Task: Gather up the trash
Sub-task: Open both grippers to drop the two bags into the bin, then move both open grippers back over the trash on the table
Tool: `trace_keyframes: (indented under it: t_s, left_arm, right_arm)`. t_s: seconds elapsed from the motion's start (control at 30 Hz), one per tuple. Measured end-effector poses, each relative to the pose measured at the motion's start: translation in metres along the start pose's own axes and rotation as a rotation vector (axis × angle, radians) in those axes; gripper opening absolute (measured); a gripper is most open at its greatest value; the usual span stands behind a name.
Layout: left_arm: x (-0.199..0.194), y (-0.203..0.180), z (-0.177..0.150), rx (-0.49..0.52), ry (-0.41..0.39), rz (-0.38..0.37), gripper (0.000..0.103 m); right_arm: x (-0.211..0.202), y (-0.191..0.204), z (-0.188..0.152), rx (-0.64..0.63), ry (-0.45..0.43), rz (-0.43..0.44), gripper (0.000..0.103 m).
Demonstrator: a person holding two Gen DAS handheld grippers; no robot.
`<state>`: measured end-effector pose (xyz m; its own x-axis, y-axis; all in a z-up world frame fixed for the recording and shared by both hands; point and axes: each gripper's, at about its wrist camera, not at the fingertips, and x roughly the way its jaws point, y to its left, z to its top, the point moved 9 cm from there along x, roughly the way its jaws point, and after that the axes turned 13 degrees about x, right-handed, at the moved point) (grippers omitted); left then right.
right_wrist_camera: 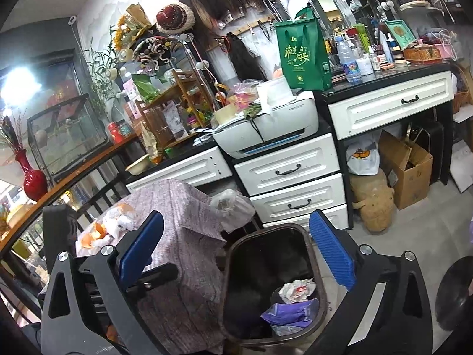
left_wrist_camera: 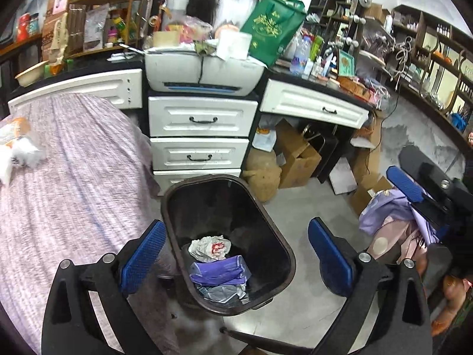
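A dark trash bin (left_wrist_camera: 207, 181) stands on the floor between the cloth-covered table (left_wrist_camera: 74, 192) and the white drawers. Inside lie a crumpled white paper with red marks (left_wrist_camera: 211, 247) and a purple wrapper (left_wrist_camera: 218, 272). My left gripper (left_wrist_camera: 236, 224) hangs open above the bin's mouth, with nothing held. My right gripper (right_wrist_camera: 236, 217) is open too, over the bin (right_wrist_camera: 236, 254) and table corner. One of its blue pads (left_wrist_camera: 405, 183) shows at the right of the left wrist view. Orange peels and white wrappers (right_wrist_camera: 109, 227) lie on the table (right_wrist_camera: 183, 207), also seen as wrappers (left_wrist_camera: 17, 145).
A white drawer unit (left_wrist_camera: 201, 118) with a printer (left_wrist_camera: 204, 71) stands behind the bin. A white plastic bag (right_wrist_camera: 233, 207) sits between table and drawers. A cardboard box (right_wrist_camera: 411, 171) and a clay jar (right_wrist_camera: 374, 204) stand under the desk. Purple cloth (left_wrist_camera: 384, 210) is piled right.
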<state>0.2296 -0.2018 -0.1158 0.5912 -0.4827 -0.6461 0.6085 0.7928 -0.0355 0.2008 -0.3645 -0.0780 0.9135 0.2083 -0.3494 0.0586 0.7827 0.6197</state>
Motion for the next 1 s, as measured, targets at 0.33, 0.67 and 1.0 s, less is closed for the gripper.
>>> trace_keyframes:
  t_s: [0.33,0.67,1.0]
  left_arm:
    - [-0.049,0.049,-0.024,-0.074,-0.020,0.088,0.097]
    - [-0.103,0.126,-0.059,-0.161,-0.032,0.242,0.097]
    - [-0.143,0.200,-0.105,-0.256,-0.007,0.369,0.097]
  right_arm:
    - [0.013,0.044,-0.021,-0.101,0.067,0.056,0.097]
    - [0.041,0.109,-0.058,-0.222,0.211,0.155,0.097]
    - [0.078,0.167,-0.107,-0.312,0.371,0.244,0.097]
